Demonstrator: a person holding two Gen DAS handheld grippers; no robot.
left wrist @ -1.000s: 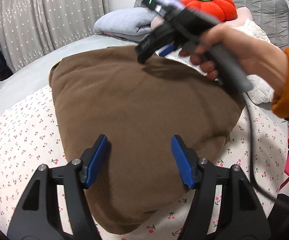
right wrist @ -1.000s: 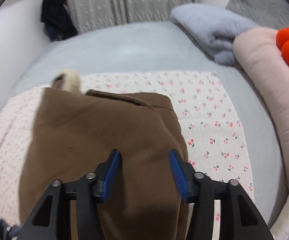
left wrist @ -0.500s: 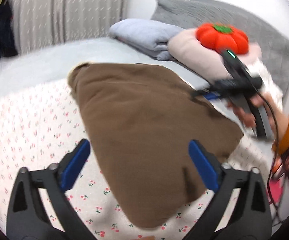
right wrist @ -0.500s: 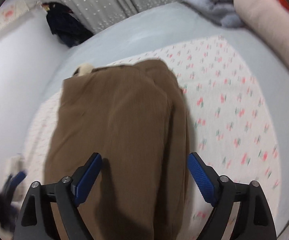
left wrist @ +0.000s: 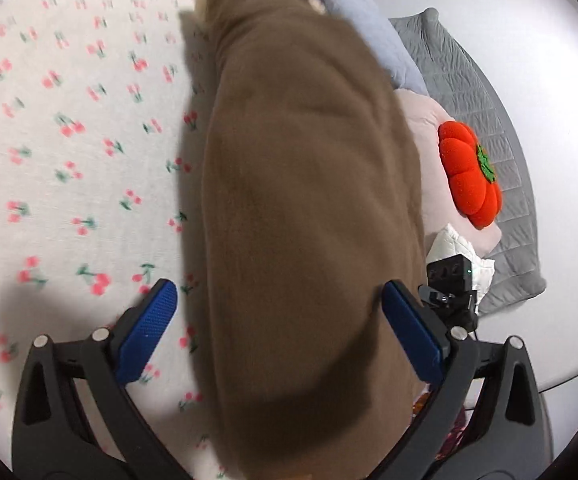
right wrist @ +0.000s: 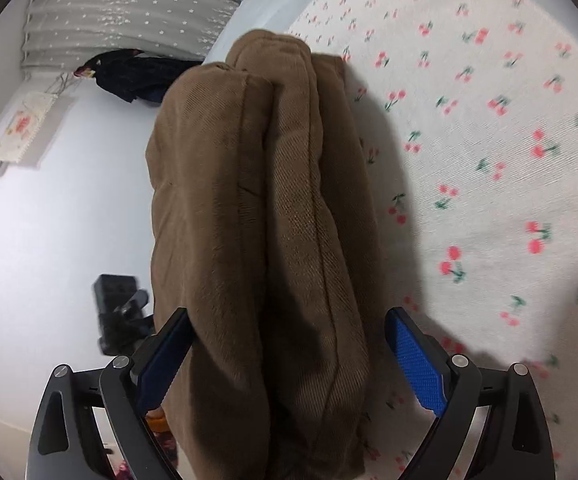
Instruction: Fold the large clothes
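Note:
A folded brown garment (left wrist: 309, 208) lies between the blue pads of both grippers, seen edge-on with stacked folds in the right wrist view (right wrist: 261, 240). It appears raised off the cherry-print sheet (left wrist: 69, 128), casting a shadow. My left gripper (left wrist: 285, 332) is wide open, its pads on either side of the garment. My right gripper (right wrist: 289, 360) is wide open too, straddling the other side. Each gripper shows as a black body in the other's view: the right one (left wrist: 451, 292) and the left one (right wrist: 119, 312).
A red pumpkin cushion (left wrist: 471, 176) lies on a pink pillow (left wrist: 429, 128) beside grey quilted pillows (left wrist: 489, 92) and a folded blue-grey blanket (left wrist: 365, 36). Grey curtains (right wrist: 129, 4) and dark hanging clothes (right wrist: 137, 74) are by the wall.
Both grippers opened wider, swung round and closed in on the garment's opposite sides. The garment now stands edge-on between them, apparently lifted from the sheet.

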